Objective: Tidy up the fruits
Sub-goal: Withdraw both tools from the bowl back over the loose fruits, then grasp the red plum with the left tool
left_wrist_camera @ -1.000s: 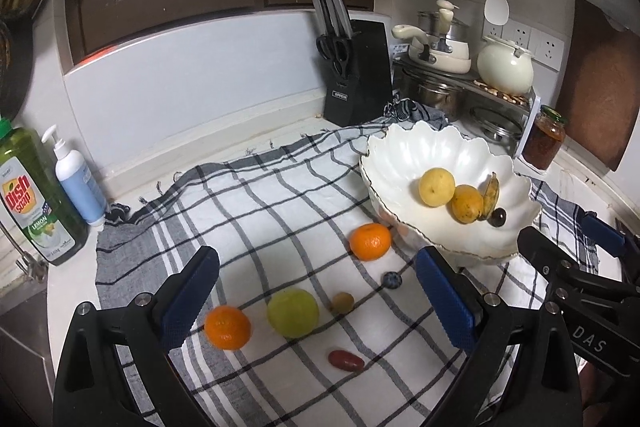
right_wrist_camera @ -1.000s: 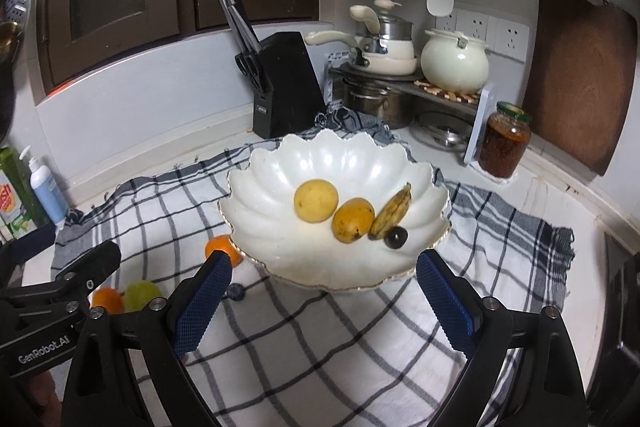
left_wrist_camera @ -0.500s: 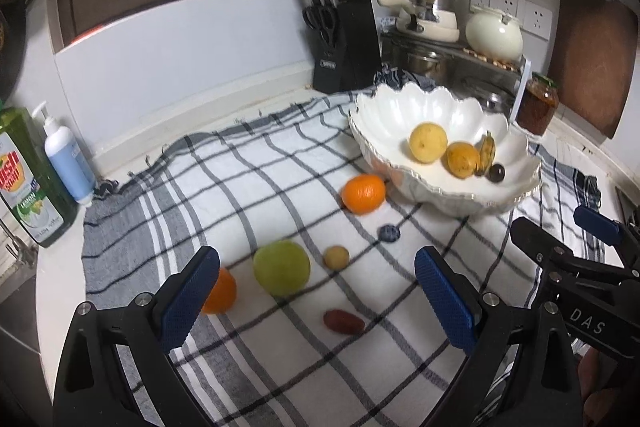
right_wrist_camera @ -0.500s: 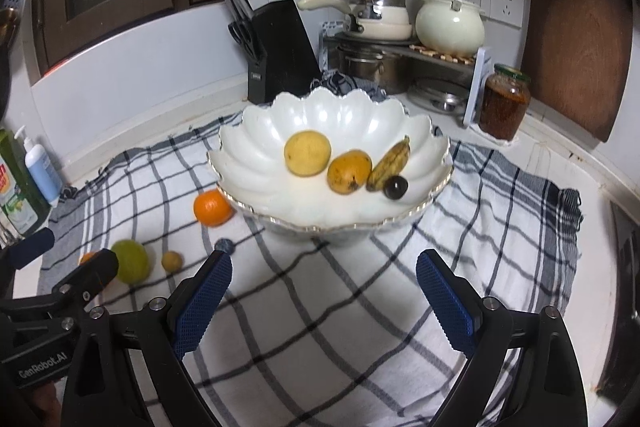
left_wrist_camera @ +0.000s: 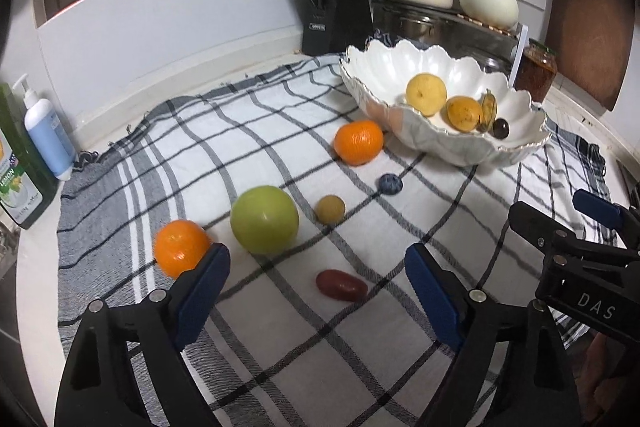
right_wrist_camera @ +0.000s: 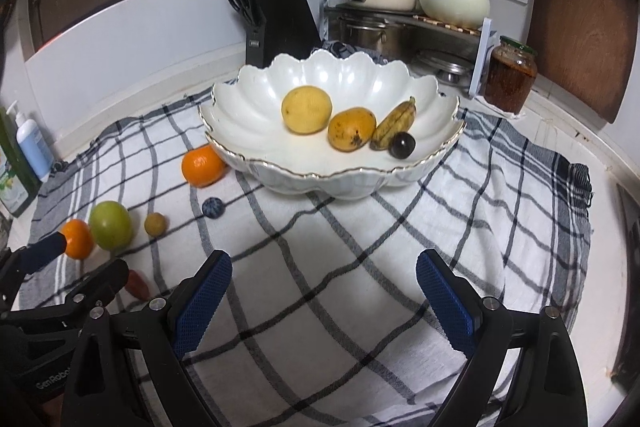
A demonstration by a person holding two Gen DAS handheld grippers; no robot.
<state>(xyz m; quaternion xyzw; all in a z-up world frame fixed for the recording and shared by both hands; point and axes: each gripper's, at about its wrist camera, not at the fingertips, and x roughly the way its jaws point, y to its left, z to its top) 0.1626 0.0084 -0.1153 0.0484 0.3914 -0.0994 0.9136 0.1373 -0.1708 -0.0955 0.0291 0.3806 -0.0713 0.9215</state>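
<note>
A white scalloped bowl holds a yellow round fruit, a mango, a small banana and a dark plum. On the checked cloth lie two oranges, a green apple, a small tan fruit, a blueberry and a red oblong fruit. My left gripper is open low over the cloth, just before the red fruit. My right gripper is open and empty in front of the bowl.
A black knife block, pots on a rack and a jar stand behind the bowl. Soap bottles stand at the left edge. A wooden board leans on the right wall.
Both grippers have lowered and moved forward toward the cloth. The loose fruits now sit closer to the left gripper, with the red fruit near its open fingers.
</note>
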